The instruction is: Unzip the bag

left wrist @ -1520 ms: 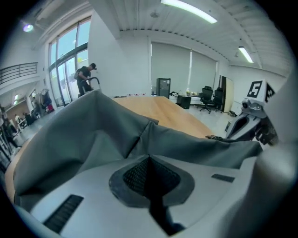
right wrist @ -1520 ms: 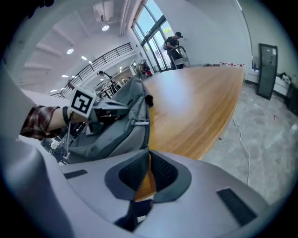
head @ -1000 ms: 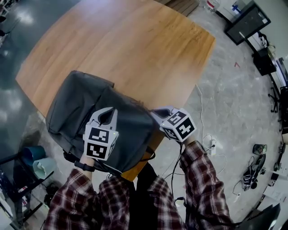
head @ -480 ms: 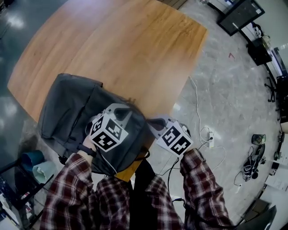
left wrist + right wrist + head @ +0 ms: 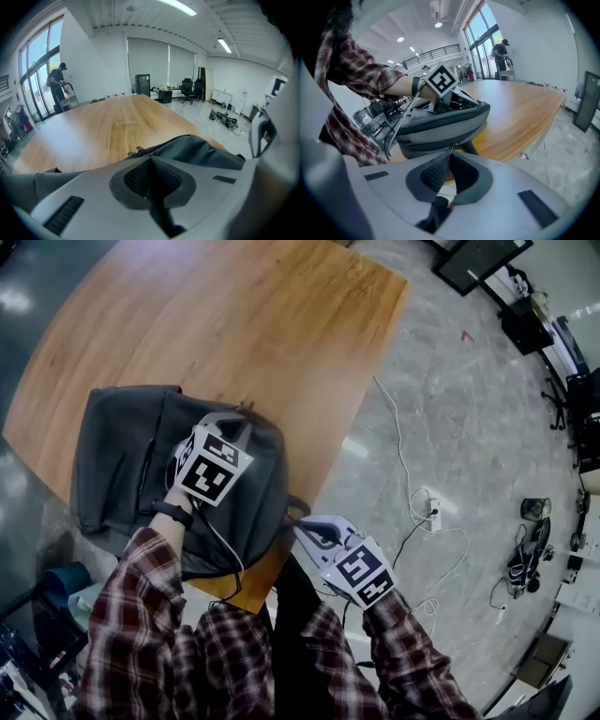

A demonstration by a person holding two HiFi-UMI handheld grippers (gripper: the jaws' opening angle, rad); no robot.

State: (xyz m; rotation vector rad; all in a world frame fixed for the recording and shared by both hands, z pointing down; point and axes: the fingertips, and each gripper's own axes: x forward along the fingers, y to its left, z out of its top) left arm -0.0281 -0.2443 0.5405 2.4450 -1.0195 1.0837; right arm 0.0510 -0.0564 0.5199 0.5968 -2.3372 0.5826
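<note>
The biggest risk is the grey backpack (image 5: 122, 456) being dragged rather than unzipped. It lies flat at the lower left of the wooden worktop (image 5: 234, 334), and its near end hangs past the worktop's edge toward the person. If the zip sticks, a tug from that side could slide the bag off.

The left tongs (image 5: 236, 418) sit on top of the bag with the jaws closed together. Nothing shows between them, so they seem only to press down, which is a weak anchor.

The right tongs (image 5: 300, 527) are off the worktop at the bag's overhanging corner. Their jaws look pinched on the thin metal zip pull (image 5: 451, 149), right at their tips. Such a shallow hold could slip free under a sideways pull.

In the right gripper view the backpack (image 5: 440, 122) looks soft and rounded, with a dark zip line running along its side seam. The zip appears closed there, so most of the travel probably remains.
</note>
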